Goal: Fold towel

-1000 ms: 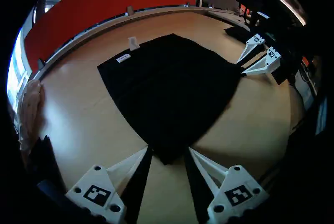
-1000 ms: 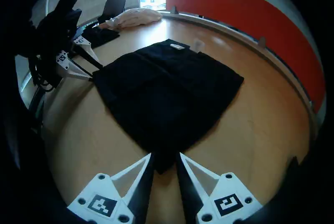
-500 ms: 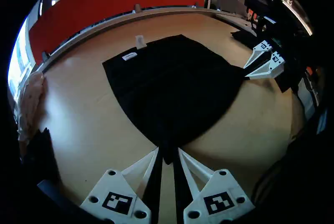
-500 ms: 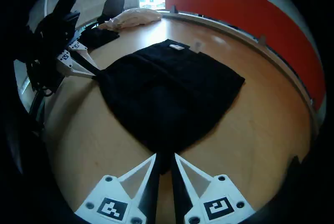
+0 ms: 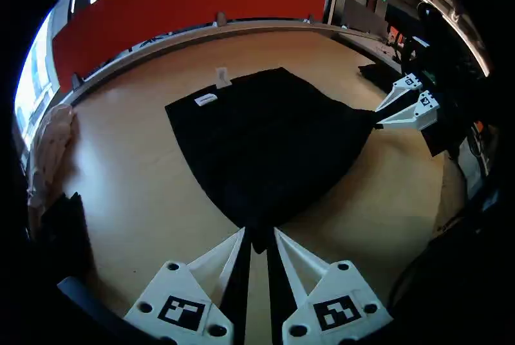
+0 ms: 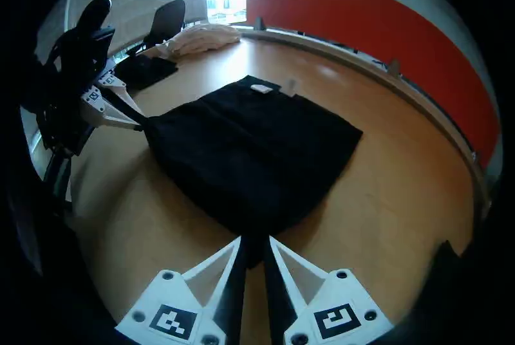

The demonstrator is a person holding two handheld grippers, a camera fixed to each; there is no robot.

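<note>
The towel point(image 6: 257, 152) and pale cloth point(image 6: 203, 37) lie well apart.

The left tool point(image 5: 257, 237) points forward and slightly down, its two white fingers drawn almost together and pinching a corner of the black towel point(image 5: 270, 132). The right tool point(image 6: 255, 243) is posed the same way, its fingers pressed on another corner. Each tool also appears far off to one side in the other's view, with its fingers narrowed to a point.
</note>
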